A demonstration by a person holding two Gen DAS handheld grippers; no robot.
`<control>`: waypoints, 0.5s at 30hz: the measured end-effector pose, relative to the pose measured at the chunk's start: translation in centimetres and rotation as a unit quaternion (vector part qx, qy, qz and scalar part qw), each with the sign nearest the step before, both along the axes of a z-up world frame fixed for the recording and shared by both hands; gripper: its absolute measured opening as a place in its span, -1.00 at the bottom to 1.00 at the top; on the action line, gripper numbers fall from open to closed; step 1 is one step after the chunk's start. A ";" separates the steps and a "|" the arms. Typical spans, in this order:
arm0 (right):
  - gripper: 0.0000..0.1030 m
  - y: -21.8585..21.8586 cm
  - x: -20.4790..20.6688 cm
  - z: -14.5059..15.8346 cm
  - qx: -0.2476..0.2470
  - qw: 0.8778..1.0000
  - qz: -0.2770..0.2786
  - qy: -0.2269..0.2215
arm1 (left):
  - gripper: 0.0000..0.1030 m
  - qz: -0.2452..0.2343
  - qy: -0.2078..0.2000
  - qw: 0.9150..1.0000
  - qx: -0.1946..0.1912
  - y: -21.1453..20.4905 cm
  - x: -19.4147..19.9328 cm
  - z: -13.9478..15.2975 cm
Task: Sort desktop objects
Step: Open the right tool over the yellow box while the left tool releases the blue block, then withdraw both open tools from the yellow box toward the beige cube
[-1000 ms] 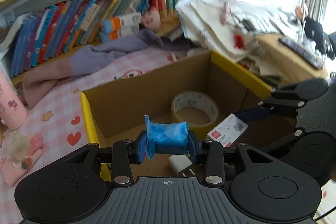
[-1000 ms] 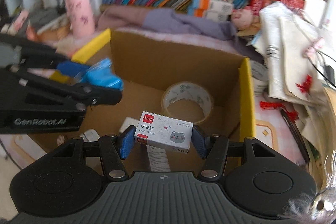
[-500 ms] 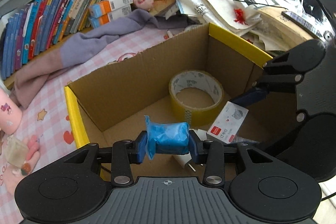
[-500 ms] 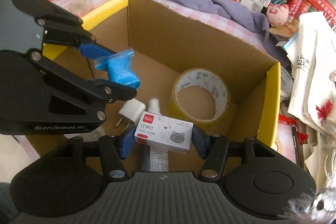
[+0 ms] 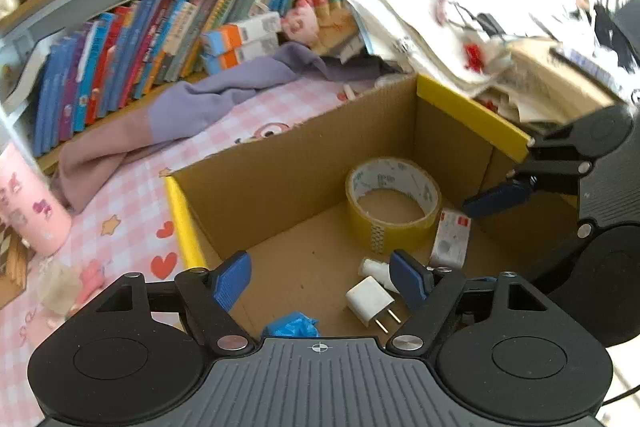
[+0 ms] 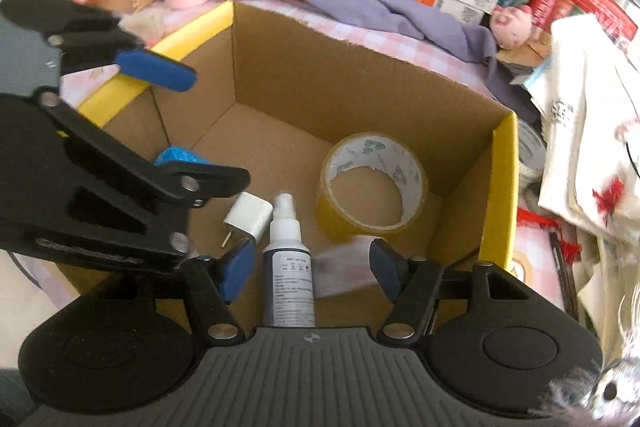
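Observation:
An open cardboard box (image 5: 304, 163) with yellow flaps holds a tape roll (image 5: 392, 203), a white charger plug (image 5: 370, 301), a spray bottle (image 6: 289, 259), a crumpled blue packet (image 5: 292, 325) and a white staple box (image 5: 450, 239). My left gripper (image 5: 320, 277) is open and empty above the box's near side, with the blue packet below it. My right gripper (image 6: 312, 263) is open above the box; the staple box (image 6: 344, 269) is a blur between its fingers, falling free. The box (image 6: 360, 87) fills the right wrist view.
The box stands on a pink checked cloth (image 5: 132, 195). A pink cup (image 5: 28, 207) is at left, a lilac garment (image 5: 192, 107) and a row of books (image 5: 140, 43) behind, and a heap of papers and bags (image 5: 460, 39) at right.
Both grippers have opened. The blue packet has dropped from the left gripper to the box floor. The staple box has left the right gripper and lies by the tape roll.

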State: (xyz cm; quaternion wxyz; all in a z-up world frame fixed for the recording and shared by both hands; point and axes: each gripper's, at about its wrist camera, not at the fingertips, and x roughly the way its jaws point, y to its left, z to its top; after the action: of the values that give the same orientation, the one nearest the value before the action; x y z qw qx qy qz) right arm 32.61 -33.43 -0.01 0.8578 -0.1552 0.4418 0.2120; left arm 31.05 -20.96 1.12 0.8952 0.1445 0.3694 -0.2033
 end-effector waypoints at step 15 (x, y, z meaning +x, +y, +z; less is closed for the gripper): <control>0.19 -1.0 -5.1 3.5 0.054 0.994 -0.034 -0.085 | 0.53 0.074 -0.064 0.992 -0.074 3.6 -6.0 3.3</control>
State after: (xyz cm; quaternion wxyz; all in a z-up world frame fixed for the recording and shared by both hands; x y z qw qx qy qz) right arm 27.50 -34.39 3.50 0.9059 -0.1113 0.3604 0.1925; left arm 25.06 -17.37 4.45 0.9380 0.0625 0.3046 -0.1535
